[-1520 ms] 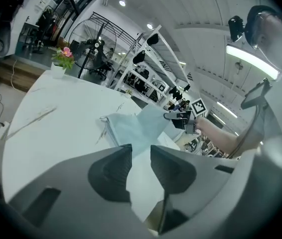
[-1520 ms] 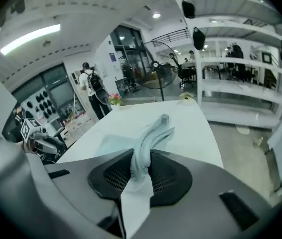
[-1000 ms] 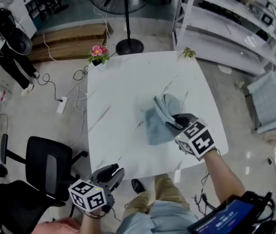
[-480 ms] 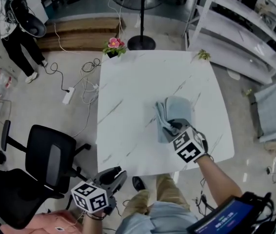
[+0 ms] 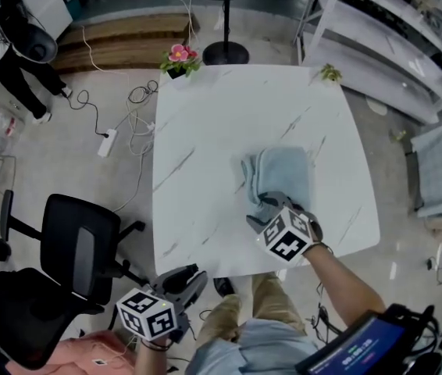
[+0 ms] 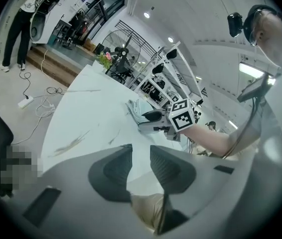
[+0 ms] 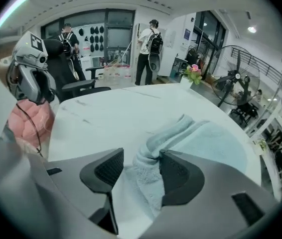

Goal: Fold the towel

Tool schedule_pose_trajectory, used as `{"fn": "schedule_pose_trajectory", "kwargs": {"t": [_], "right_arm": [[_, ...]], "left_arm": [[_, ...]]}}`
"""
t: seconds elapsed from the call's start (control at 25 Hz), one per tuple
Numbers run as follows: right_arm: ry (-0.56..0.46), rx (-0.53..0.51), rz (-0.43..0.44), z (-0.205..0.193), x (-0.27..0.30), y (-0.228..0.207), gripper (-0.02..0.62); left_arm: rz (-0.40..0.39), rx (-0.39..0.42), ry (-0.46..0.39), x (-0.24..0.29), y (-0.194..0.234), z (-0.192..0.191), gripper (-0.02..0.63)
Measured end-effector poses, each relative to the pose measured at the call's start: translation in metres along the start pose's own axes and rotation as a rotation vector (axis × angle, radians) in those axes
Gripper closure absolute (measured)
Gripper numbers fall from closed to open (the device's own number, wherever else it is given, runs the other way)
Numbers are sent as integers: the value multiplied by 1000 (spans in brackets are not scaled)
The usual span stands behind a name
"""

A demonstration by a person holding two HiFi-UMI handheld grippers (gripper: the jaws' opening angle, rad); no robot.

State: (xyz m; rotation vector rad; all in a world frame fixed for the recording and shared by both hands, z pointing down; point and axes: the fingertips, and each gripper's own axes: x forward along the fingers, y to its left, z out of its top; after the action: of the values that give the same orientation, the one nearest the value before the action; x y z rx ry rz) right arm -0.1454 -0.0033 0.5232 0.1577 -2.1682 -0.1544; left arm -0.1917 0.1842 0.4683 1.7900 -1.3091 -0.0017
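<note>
Lowered flat, the pale-blue towel (image 5: 282, 174) lies folded, near edge bunched.

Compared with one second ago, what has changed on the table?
The right gripper brought the lifted fold of the towel down onto the table. Its fingers have just been opening, and the towel lies loose between them. The left gripper stays by the near edge, empty.

You can't read any words or numbers here. The cube (image 5: 144, 315) on your left gripper (image 5: 180, 280) and the one on your right gripper (image 5: 274, 203) show only black and white squares. The blue screen (image 5: 355, 348) just below the tabletop (image 5: 221, 123) is too blurry to read.
</note>
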Motion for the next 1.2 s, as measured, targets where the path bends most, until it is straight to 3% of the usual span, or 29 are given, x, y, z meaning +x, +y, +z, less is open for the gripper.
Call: {"fn": "schedule_pose_trajectory", "kwargs": {"t": [0.08,0.16,0.32,0.44,0.56,0.72,0.8,0.88,1.0,1.08,1.2], "right_arm": [[-35,-1,62,9,-18,8,324],[-117,53,88,20,-44,6,337],[-248,168,-12,31,-70,-32,508],[-222,176,-25,24,-51,-41,541],[-120,71,63,11,-22,-11,558],[-59,-38,94,-1,-5,15,579],[-75,-37,133,5,-11,20,558],[-124,-4,204,19,-32,21,490],[-249,26,258,50,-75,-5,483],[-309,18,227,63,-93,-46,483],[-273,-57,160,56,-84,-114,483]], "left_arm": [[-10,10,7,5,-4,5,492],[-22,22,15,9,-9,12,492],[-37,43,35,16,-12,19,492],[-49,46,48,23,-13,17,492],[-62,46,55,30,-16,12,492],[-59,50,61,36,-22,22,492],[-64,54,46,42,-24,28,492],[-70,56,21,52,-28,37,492],[-55,39,-12,70,-35,57,475],[-29,9,-34,87,-38,71,440],[29,-56,-50,117,-40,84,383]]}}
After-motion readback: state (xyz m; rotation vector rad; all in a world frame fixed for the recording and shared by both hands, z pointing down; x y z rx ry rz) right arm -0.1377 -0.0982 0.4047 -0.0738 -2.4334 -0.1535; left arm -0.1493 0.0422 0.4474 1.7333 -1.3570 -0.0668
